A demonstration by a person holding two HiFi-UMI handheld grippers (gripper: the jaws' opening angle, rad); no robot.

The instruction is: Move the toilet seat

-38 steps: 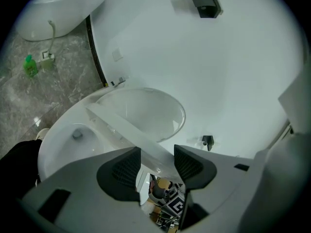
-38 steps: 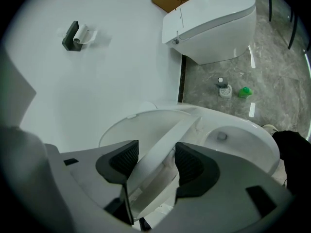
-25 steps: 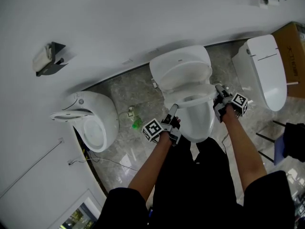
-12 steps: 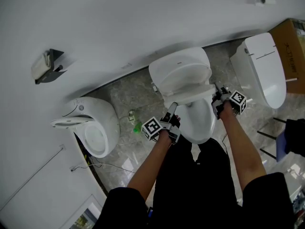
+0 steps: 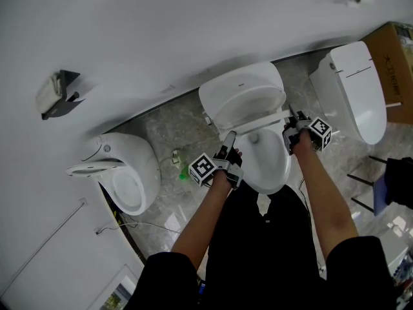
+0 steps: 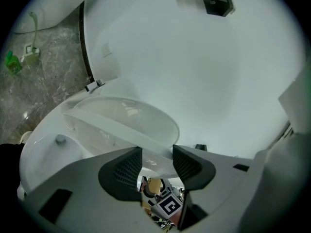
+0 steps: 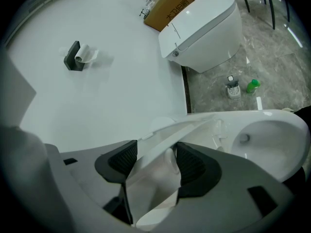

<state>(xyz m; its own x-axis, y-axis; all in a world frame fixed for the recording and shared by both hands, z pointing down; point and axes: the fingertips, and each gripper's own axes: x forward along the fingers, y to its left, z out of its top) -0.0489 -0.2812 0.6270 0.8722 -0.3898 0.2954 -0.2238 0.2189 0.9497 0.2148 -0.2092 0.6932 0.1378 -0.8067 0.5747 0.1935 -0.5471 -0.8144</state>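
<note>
The white toilet (image 5: 268,157) stands against the wall with its lid (image 5: 245,95) up. Its seat (image 5: 258,119) is partly raised off the bowl and looks like a thin white band from above. My left gripper (image 5: 228,137) is at the seat's left side and my right gripper (image 5: 289,116) at its right side. In the left gripper view the seat's rim (image 6: 121,130) runs in between the dark pads of my left gripper (image 6: 158,159), which is shut on it. In the right gripper view my right gripper (image 7: 155,159) is shut on the seat's edge (image 7: 165,144), above the bowl (image 7: 265,140).
An open toilet (image 5: 122,166) stands to the left and a closed one (image 5: 352,92) to the right. A green bottle (image 5: 184,173) and a cable lie on the floor between. The wall carries a paper holder (image 5: 55,92). A cardboard box (image 5: 393,57) stands at far right.
Both grippers have moved a little toward the wall with the seat between them. The seat has tilted up further toward the raised lid.
</note>
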